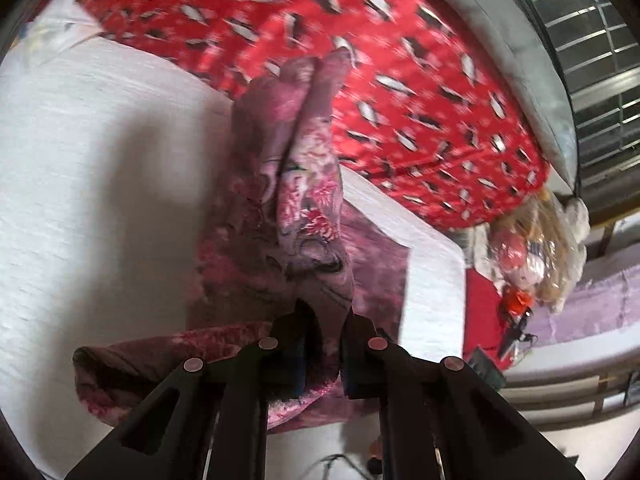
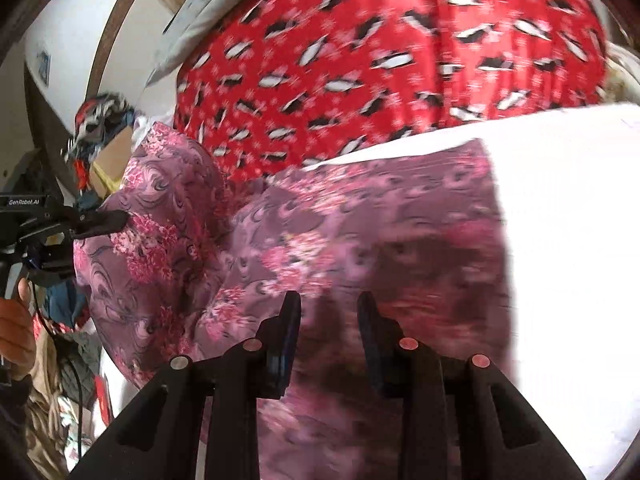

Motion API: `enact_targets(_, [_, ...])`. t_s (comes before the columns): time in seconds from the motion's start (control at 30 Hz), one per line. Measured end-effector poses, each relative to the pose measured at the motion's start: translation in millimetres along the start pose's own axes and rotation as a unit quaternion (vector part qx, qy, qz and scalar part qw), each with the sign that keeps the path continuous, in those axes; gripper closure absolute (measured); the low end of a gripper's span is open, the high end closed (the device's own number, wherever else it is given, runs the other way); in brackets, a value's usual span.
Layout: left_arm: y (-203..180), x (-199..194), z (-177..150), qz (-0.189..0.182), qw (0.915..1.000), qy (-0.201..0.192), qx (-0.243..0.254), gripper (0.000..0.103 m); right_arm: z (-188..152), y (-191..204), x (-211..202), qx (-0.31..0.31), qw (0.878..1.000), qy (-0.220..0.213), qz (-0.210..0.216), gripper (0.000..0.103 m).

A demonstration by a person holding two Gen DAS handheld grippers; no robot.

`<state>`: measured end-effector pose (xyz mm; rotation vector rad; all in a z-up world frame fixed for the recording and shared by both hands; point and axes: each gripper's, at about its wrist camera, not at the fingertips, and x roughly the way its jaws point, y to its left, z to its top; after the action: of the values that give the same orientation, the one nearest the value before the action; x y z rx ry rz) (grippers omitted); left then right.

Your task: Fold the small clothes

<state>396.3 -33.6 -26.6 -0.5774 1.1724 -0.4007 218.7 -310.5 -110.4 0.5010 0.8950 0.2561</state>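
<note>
A purple garment with pink flowers (image 1: pixel 296 208) lies on a white cover (image 1: pixel 80 184). My left gripper (image 1: pixel 328 316) is shut on one edge of it, and the cloth rises in a folded ridge away from the fingers. In the right wrist view the same garment (image 2: pixel 360 220) spreads flat. At its left side a lifted flap hangs from the left gripper (image 2: pixel 114 220), which a hand holds. My right gripper (image 2: pixel 330 300) stands open just over the near part of the garment, its fingers apart, with shadowed cloth showing in the gap.
A red blanket with a black-and-white print (image 1: pixel 400 80) lies beyond the garment. A grey cushion (image 1: pixel 520 60) borders it on the right. A plastic bag of items (image 1: pixel 536 248) sits off the cover's right corner. Piled clothes (image 2: pixel 100 120) lie at the left.
</note>
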Motion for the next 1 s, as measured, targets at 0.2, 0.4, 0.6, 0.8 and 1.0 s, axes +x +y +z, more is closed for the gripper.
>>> enact_targets(0.2, [-30.6,79.8,-12.0,0.001,0.9987,0.049,0.011,0.094,-12.0,-41.5,-7.6,0.076,0.996,-0.012,0.055,0.074])
enact_targets(0.4, [-34.8,152.5,-25.8,0.026,0.9954,0.092,0.003,0.092,-21.1,-60.7,-9.7,0.132,0.986,-0.032,0.102,0.074])
enact_targets(0.6, [-35.6,134.7,-17.4,-0.023,0.9962,0.084,-0.009,0.080,-18.0,-65.9,-11.6,0.143,0.983,-0.020,0.118,0.074])
enact_targets(0.8, [-13.4,56.6,-11.3,-0.040,0.9992,0.005,-0.001,0.057,-16.9,-68.1,-11.3,0.157,0.981,-0.005,0.116,0.074])
enact_targets(1.0, [34.9,56.3,-13.2,0.056,0.9978,-0.031,-0.019,0.053,7.4,-64.0,-16.7,0.202,0.974,-0.016,0.106,0.050])
